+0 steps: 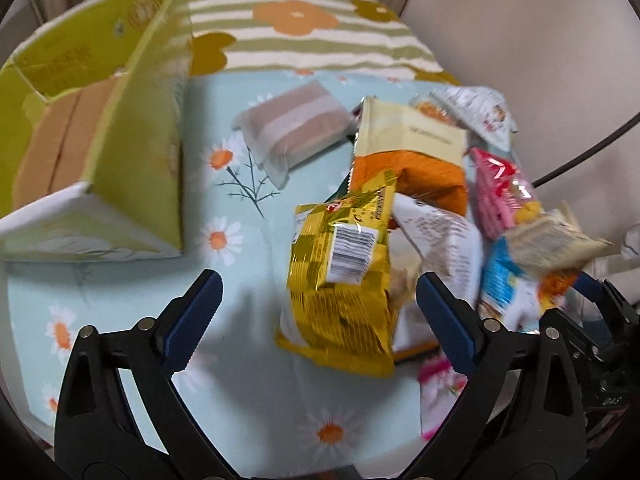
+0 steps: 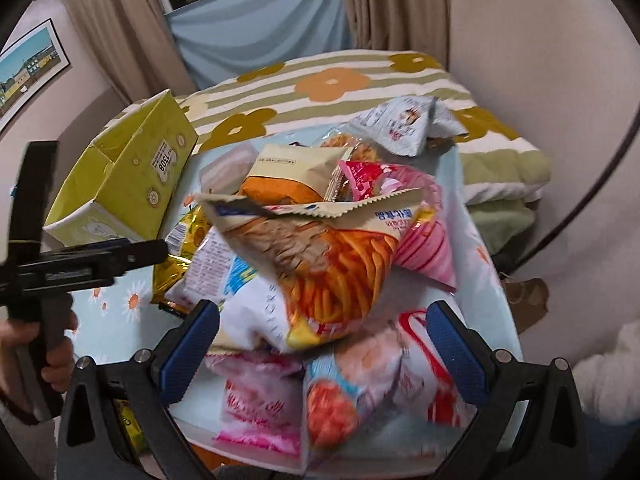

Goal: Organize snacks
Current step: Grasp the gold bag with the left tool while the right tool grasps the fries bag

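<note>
Left wrist view: left tongs [image 1: 316, 308] spread wide, nothing pinched, yellow foil packet [image 1: 344, 276] lying between the blue pads [image 1: 194, 320] without contact. Snack pile [image 1: 460, 200] heaped on the floral bench [image 1: 236, 208], green box [image 1: 100, 140] open and empty just left of it. Right wrist view: right tongs [image 2: 320, 344] also spread, empty, poised over the fries bag [image 2: 332, 264] on top of the pile. Step in hand, likely: reaching for the first pick. Next: settle over one packet, pinch, carry to the box.

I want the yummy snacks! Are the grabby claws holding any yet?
No. Left gripper and right gripper are both open, pinching nothing.
</note>
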Demonstrator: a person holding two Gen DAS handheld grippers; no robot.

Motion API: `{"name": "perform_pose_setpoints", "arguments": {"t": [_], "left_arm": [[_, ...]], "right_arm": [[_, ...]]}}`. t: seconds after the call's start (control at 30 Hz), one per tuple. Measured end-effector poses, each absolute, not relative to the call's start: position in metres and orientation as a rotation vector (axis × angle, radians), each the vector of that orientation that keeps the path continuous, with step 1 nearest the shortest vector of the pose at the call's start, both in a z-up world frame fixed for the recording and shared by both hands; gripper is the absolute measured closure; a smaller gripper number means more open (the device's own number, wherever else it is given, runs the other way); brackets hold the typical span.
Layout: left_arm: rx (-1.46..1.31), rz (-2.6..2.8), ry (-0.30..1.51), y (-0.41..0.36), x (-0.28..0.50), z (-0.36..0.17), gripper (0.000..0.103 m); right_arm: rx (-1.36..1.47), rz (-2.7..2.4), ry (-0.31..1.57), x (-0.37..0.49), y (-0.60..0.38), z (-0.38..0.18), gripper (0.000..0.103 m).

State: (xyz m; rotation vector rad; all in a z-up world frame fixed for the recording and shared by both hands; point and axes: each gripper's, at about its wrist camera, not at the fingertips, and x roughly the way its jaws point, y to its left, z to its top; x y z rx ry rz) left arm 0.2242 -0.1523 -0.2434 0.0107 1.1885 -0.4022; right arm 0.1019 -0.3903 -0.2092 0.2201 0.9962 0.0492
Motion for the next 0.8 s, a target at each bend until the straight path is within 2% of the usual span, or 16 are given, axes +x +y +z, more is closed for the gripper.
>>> {"name": "perform_pose_setpoints", "arguments": {"t": [0.07,0.27,0.4,0.47,0.57,0.63,0.67,0.7,0.8], "left_arm": [[0.03,-0.396,1.21,-0.158,0.23,-0.253,0.009],[0.028,-0.402,1.27,-0.168,0.239,-0.274,0.024],[-0.027,-0.432,1.321,-0.168,0.243,-0.291,0.041],[-0.053,-0.433,1.329,-0.167,0.244,-0.293,0.042],[-0.036,-0.432,1.326,-0.17,0.243,-0.293,0.046],[-0.029,-0.434,1.324,-0.172,0.242,-0.293,0.047],[-0.026,-0.433,1.322,-0.171,0.241,-0.293,0.047],[-0.021,-0.43,1.321,-0.17,0.24,-0.292,0.047],[-0.005,-0.42,1.311,-0.169,0.236,-0.288,0.048]], "right_arm": [[0.224,0.07,1.002,0.108,-0.391,-0.214,0.0],[0.229,0.13,1.005,0.123,-0.394,-0.226,0.0],[0.215,0.153,1.006,0.131,-0.393,-0.23,0.0],[0.213,0.164,0.998,0.132,-0.392,-0.231,0.001],[0.228,0.188,0.999,0.134,-0.392,-0.233,0.014],[0.252,0.21,0.994,0.135,-0.393,-0.233,0.031],[0.26,0.219,0.995,0.135,-0.393,-0.233,0.035],[0.261,0.223,0.994,0.135,-0.393,-0.232,0.045],[0.249,0.22,0.987,0.133,-0.392,-0.229,0.051]]}}
